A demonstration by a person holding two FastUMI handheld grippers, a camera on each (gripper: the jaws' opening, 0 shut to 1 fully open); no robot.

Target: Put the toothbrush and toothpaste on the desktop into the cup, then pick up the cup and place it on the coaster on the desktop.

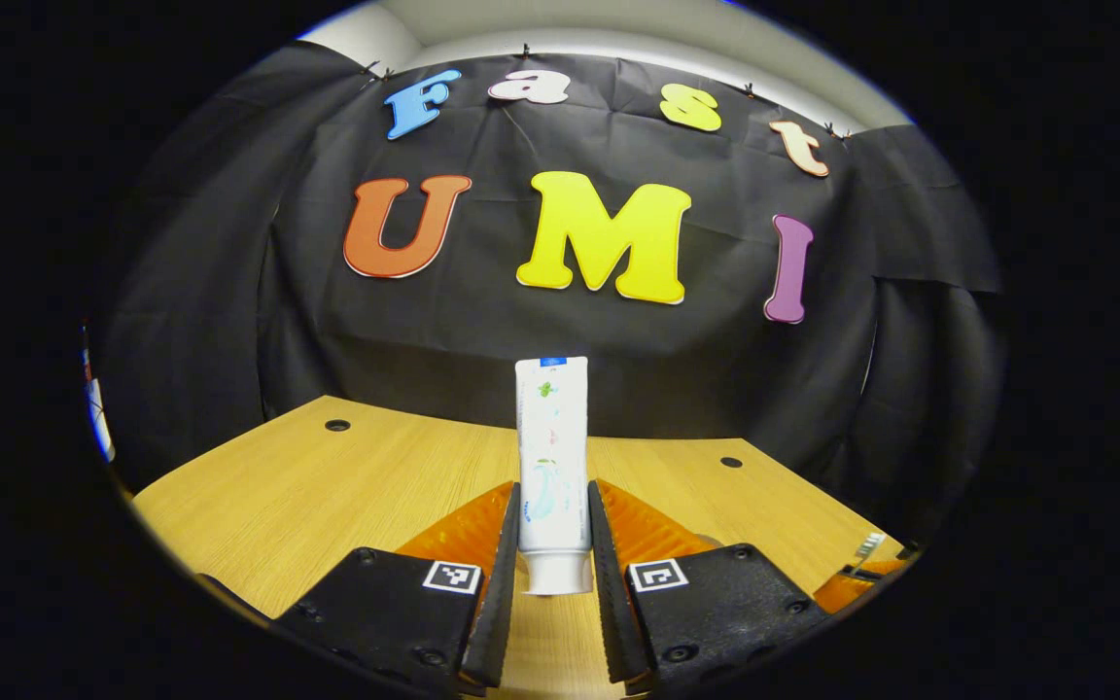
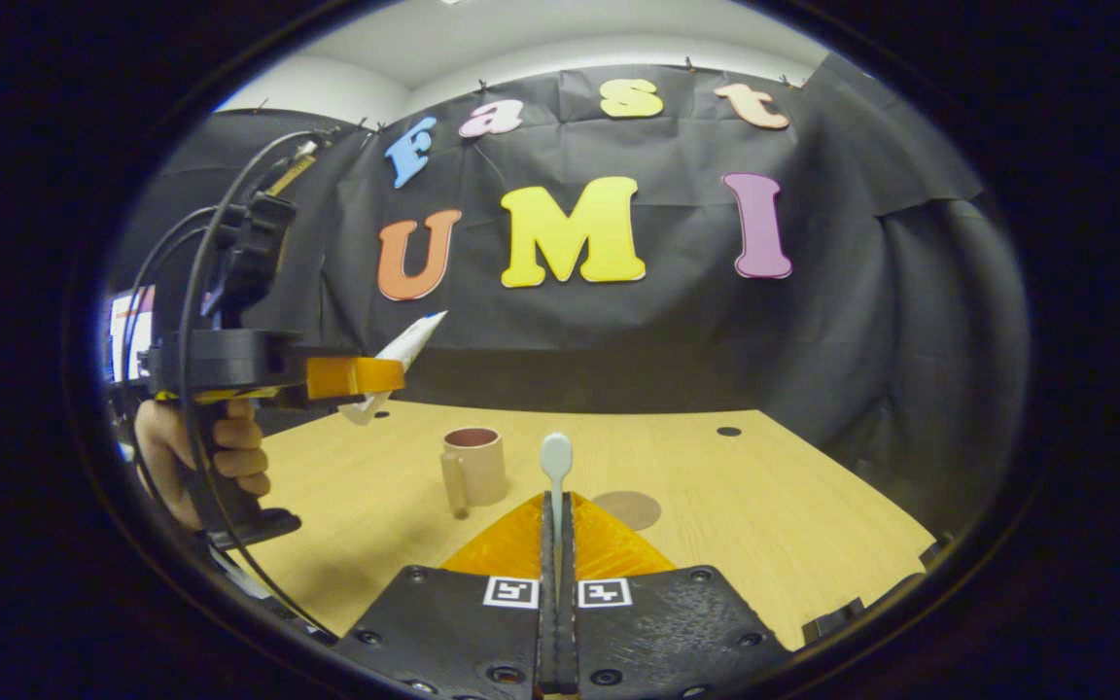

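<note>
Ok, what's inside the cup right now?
The cup stands upright on the desk, and its visible upper interior holds nothing. The rim hides the bottom. The toothpaste is in the left gripper, the toothbrush in the right gripper.

You had a white toothpaste (image 1: 552, 467) with a blue end, a pale mint toothbrush (image 2: 556, 457), a pinkish-tan cup (image 2: 475, 467), a brown coaster (image 2: 627, 508), and light wood-grain desktop (image 1: 327, 486).
</note>
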